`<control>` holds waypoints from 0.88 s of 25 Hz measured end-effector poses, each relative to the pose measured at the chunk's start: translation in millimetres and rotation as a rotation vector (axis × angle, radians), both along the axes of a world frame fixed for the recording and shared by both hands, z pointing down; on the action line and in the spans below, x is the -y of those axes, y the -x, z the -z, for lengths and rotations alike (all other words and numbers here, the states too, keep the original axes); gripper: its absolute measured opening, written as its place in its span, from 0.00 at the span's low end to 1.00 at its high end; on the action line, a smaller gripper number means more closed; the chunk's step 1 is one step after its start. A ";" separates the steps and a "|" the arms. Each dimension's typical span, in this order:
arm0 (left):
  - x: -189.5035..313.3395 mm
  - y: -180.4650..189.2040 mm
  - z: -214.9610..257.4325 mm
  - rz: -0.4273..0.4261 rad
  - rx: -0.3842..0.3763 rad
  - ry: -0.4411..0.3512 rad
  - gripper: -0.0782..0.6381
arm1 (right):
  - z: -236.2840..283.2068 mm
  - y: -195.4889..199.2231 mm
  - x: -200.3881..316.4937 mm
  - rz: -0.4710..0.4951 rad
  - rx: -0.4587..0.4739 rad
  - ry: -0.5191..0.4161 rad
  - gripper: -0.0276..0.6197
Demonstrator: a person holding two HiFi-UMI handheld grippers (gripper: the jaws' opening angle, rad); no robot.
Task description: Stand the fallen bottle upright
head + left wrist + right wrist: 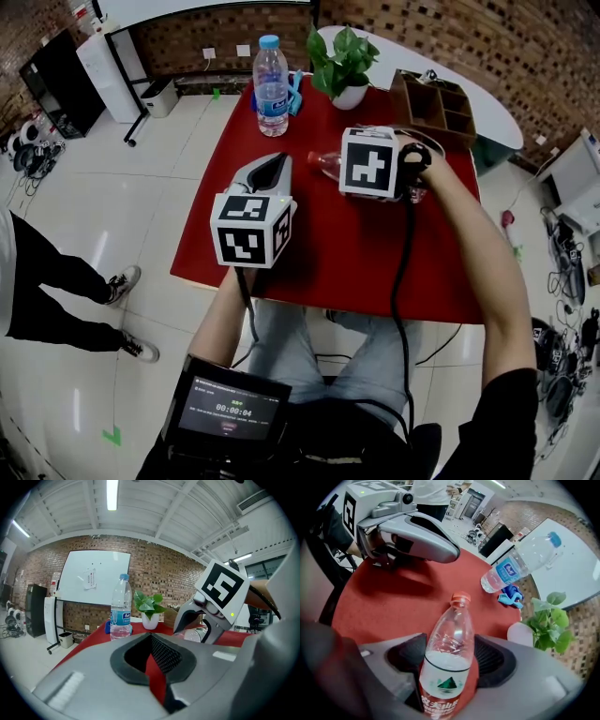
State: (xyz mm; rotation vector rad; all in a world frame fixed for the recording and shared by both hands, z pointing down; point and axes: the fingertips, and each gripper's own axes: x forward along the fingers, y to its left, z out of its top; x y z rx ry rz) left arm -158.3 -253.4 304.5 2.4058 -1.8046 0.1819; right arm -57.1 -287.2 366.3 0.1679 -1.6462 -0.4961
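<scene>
Our right gripper (447, 657) straddles the fallen bottle (452, 620), jaws wide, not yet gripping — righting it remains; our left gripper (151, 658) sits closed, empty.

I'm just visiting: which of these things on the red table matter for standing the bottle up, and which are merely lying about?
In the job: fallen bottle, orange cap, lying on the red table; right tool, its jaws wide around it.

Just lying about: upright bottle, potted plant, wooden box, blue item, left tool, empty.
</scene>
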 end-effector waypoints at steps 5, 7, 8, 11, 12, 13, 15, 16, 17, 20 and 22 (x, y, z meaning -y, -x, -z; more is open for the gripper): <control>-0.4 -0.2 -0.3 0.003 -0.007 -0.001 0.12 | -1.2 4.4 -0.3 -0.023 -0.003 0.056 0.55; 0.0 -0.7 0.3 0.002 -0.006 -0.002 0.12 | -6.1 3.6 -1.1 -0.034 -0.022 0.087 0.55; -0.1 -0.8 0.4 0.002 -0.005 -0.001 0.12 | -7.0 3.2 1.2 -0.037 -0.034 0.079 0.55; -0.8 -0.4 0.6 0.001 -0.006 0.002 0.12 | 7.9 2.3 17.9 -0.061 -0.021 -0.032 0.54; -0.8 0.0 1.1 0.000 -0.006 0.002 0.12 | 15.8 2.4 21.5 -0.082 0.021 -0.048 0.53; -0.8 0.5 1.7 0.000 -0.006 0.001 0.12 | 23.5 4.4 20.5 -0.103 0.089 -0.033 0.53; -1.4 0.3 2.2 -0.002 -0.008 -0.001 0.12 | 44.1 12.1 9.5 -0.134 0.288 0.050 0.53; -2.2 -0.2 2.0 -0.004 -0.009 -0.001 0.12 | 60.5 15.6 5.1 -0.142 0.408 0.076 0.53; -2.9 -0.5 1.9 -0.005 -0.009 -0.001 0.12 | 78.6 16.8 1.8 -0.157 0.538 0.095 0.53; -2.2 1.1 2.5 -0.002 -0.005 -0.001 0.12 | 117.6 3.0 -6.3 -0.250 0.920 0.170 0.53; -0.3 1.6 1.4 0.000 -0.004 0.000 0.12 | 127.8 -16.0 -12.1 -0.287 1.112 0.196 0.53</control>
